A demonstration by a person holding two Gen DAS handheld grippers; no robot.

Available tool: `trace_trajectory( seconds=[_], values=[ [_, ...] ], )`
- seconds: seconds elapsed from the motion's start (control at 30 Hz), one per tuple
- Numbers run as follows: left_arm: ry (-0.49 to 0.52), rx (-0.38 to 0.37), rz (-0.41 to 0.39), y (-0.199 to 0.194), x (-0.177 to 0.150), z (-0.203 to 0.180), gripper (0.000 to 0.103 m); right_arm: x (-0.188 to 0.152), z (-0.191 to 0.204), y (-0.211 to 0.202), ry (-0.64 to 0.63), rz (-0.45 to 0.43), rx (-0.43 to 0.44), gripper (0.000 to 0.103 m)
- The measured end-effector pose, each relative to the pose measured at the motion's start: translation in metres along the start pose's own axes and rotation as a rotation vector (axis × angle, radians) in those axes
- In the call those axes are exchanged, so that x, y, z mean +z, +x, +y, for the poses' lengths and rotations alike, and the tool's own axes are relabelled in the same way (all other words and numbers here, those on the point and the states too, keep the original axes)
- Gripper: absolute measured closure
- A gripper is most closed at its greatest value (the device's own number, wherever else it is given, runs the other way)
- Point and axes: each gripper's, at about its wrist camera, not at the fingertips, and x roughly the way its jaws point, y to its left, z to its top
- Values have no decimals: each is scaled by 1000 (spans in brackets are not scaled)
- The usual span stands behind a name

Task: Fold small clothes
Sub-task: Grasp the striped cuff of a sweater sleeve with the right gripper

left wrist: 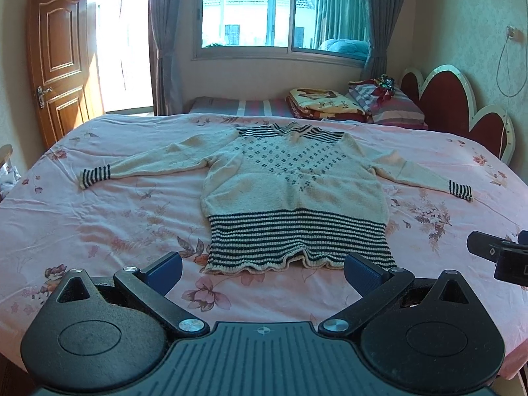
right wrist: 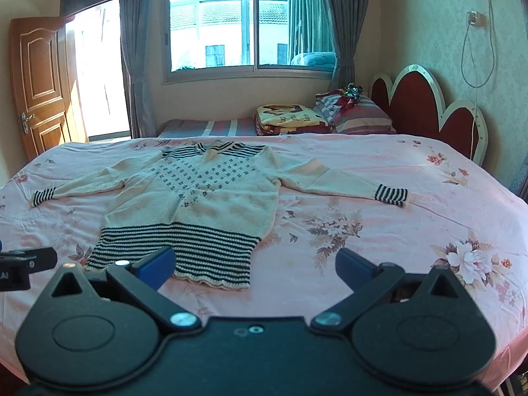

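- A cream knitted sweater (left wrist: pixel 290 191) is seen laid flat, front up, on the pink floral bedsheet (left wrist: pixel 99 217), roughly in the middle of the bed; its striped hem (left wrist: pixel 297 244) is turned toward the near edge and its collar toward the far edge.
- Both sleeves are spread outward, the striped left cuff (left wrist: pixel 95 176) reaching toward the bed's left edge and the striped right cuff (right wrist: pixel 391 194) toward the right edge, beside the headboard (right wrist: pixel 429 112).
- The left gripper (left wrist: pixel 264 270) is held above the near edge, just short of the hem; its jaws are spread wide and nothing is held.
- The right gripper (right wrist: pixel 255 264) hovers likewise at the near edge, over the hem's right corner, jaws apart and empty.
- No fold is visible yet, so the task is judged to be at its start: the garment is spread and the first grasp is not yet made.
- The next move is judged to call for a sleeve or a side of the sweater to be pinched and carried across the body; the thick knit should be taken fully between the pads so that it is not dragged out of its flat lay.
- Folded bedding (right wrist: pixel 290 120) at the far edge lies well apart and should not interfere.
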Motion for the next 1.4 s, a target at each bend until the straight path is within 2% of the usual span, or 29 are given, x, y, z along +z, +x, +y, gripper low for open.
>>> trace_trajectory(
  seconds=[0.07,0.2,0.27,0.37,0.4,0.43,0.47,0.5,0.57,0.7,0.87,0.93,1.0,1.07,1.13,1.2,1.27,1.33,1.4],
  values=[
    [22,-14,-15,12,7,3,0,5,-13,19,51,19,-9,1],
    [-92,-17,-98,51,30,25,0,23,-39,55,150,44,-13,1],
    [-77,37,-81,82,46,31,0,34,-56,75,209,22,-23,2],
    [-95,58,-50,126,68,43,0,51,-89,108,335,-6,-46,10],
    [-125,57,-30,140,76,48,0,55,-101,120,380,-11,-55,23],
    [-142,56,-7,153,82,52,0,59,-114,133,429,-11,-66,42],
    [-141,60,10,166,87,53,0,62,-127,145,471,-11,-81,49],
    [-125,63,17,180,93,53,0,64,-138,155,505,-21,-91,51],
    [-111,57,20,201,100,53,0,66,-159,174,547,-50,-127,49],
    [-195,26,64,236,103,56,0,63,-204,219,672,-42,-157,46],
    [-184,127,116,272,101,42,0,43,-267,291,870,25,-171,50],
    [-198,143,116,279,102,35,0,34,-283,313,934,60,-156,57],
    [-212,119,95,285,105,29,0,33,-287,322,929,22,-132,56],
    [-295,80,78,292,108,29,0,36,-286,331,917,7,-117,56],
    [-324,114,79,300,112,27,0,37,-287,338,911,-7,-100,56],
    [-262,158,131,313,118,20,0,39,-286,342,891,-11,-101,59],
    [-212,205,172,324,123,18,0,43,-285,345,869,-5,-121,72],
    [-236,193,179,332,123,26,0,48,-287,349,854,2,-141,89],
    [-254,160,205,342,123,38,0,54,-284,352,814,4,-159,92]
  ],
)
